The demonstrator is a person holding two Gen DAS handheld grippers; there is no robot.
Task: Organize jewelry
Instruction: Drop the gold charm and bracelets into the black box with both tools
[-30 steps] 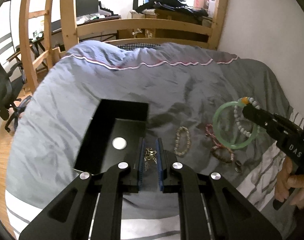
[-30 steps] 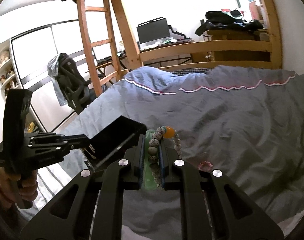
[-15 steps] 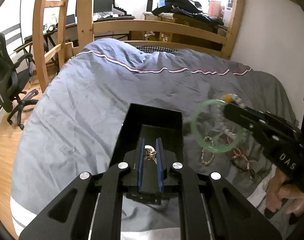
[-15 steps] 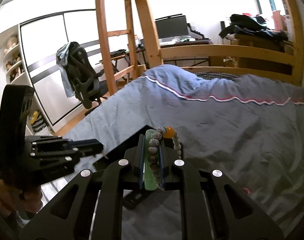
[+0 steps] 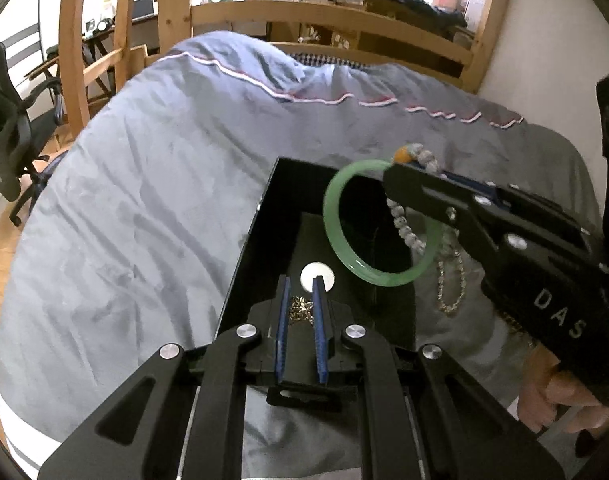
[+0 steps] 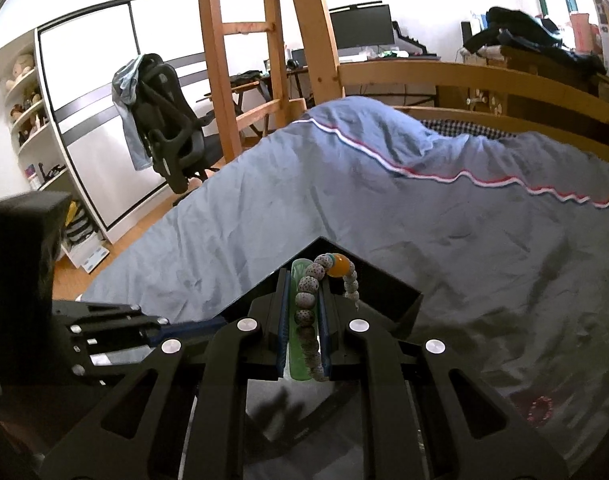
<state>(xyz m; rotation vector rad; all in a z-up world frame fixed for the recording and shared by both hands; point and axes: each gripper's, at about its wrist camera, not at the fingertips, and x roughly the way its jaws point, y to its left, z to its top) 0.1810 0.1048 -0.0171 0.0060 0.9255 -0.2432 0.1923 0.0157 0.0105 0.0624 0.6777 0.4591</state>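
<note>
A black open box [image 5: 264, 216] lies on the grey-blue quilt, with a white disc [image 5: 317, 276] on its floor. My left gripper [image 5: 301, 292] hangs over the box's near end, shut on a tangle of gold chain [image 5: 300, 310]. My right gripper [image 6: 303, 280] is shut on a green bangle [image 6: 297, 336] and a speckled bead bracelet [image 6: 310, 300] with an orange bead [image 6: 339, 267]. In the left wrist view the right gripper [image 5: 400, 172] holds the green bangle [image 5: 346, 248] and bead bracelet [image 5: 402, 224] above the box's right side.
More bracelets lie on the quilt right of the box: a pale beaded one [image 5: 450, 280], and a dark red one [image 6: 540, 410]. A wooden bed rail [image 5: 344, 16] and ladder [image 6: 240, 60] stand beyond. An office chair [image 6: 168, 128] is on the left. A hand [image 5: 560, 400] grips the right tool.
Both grippers have moved over the black box. The right one carried the bangle and beads leftward from above the loose bracelets to above the box. The left one sank towards the box with the chain.
</note>
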